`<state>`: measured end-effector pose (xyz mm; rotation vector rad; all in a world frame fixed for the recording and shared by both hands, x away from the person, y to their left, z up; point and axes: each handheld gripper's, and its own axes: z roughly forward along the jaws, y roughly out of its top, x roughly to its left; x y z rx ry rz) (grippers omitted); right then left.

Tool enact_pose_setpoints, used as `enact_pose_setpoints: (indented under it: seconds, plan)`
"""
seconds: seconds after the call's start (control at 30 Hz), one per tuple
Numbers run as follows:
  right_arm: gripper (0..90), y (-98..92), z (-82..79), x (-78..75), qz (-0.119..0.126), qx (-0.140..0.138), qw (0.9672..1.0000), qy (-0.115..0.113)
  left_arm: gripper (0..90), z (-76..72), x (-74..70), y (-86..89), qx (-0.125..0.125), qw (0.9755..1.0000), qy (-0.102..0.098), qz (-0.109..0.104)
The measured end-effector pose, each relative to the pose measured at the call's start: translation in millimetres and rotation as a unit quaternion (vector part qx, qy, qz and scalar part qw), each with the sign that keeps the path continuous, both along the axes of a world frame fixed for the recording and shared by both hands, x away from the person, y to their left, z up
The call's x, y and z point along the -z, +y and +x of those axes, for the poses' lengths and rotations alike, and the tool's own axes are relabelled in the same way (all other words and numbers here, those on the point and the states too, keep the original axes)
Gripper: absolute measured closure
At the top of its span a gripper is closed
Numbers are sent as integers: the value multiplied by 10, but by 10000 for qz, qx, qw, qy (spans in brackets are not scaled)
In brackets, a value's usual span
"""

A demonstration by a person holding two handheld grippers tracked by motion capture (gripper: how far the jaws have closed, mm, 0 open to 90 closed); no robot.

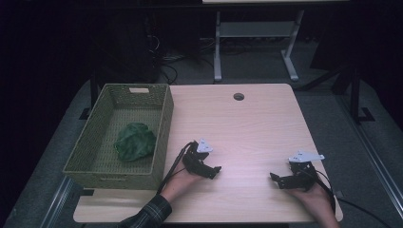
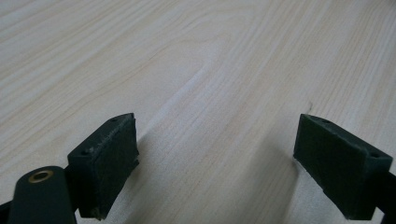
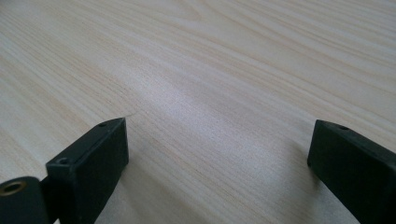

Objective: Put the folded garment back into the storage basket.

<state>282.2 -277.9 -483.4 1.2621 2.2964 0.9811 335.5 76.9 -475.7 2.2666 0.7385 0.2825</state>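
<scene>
A light wooden table is filling the middle of the high view, with a green woven basket sitting at its nine o'clock edge. A crumpled green cloth is lying inside the basket, toward the wall nearest the table's middle; its exact material is hard to tell in this dim view. The left gripper is resting low over the table at about seven o'clock, just beside the basket's near corner, its tips pointing toward three o'clock. The right gripper is sitting at about five o'clock, near the table's edge, tips pointing toward nine o'clock, so the two are facing each other and staying well apart. In the left gripper view, the left gripper is showing its jaws spread wide with bare wood between them. In the right gripper view, the right gripper is likewise holding its jaws spread wide over bare wood, pinching nothing. A round hole is showing in the table at twelve o'clock.
</scene>
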Motion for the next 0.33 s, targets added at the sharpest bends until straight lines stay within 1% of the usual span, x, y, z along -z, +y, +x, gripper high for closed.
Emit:
enact_pose_setpoints:
  seconds: [0.03,0.07,0.17,0.33]
  plan:
    - [50,0,0,0,1,1,10000,2,127,-7,4,-7,-3,10000,-13,-1]
    - [50,0,0,0,0,0,10000,0,127,-12,8,-8,18,10000,-75,41]
    - [50,0,0,0,1,0,10000,1,126,-28,29,-2,2,9999,-145,-42]
    - [50,0,0,0,0,-1,10000,0,127,-31,31,-2,-3,9999,-140,-58]
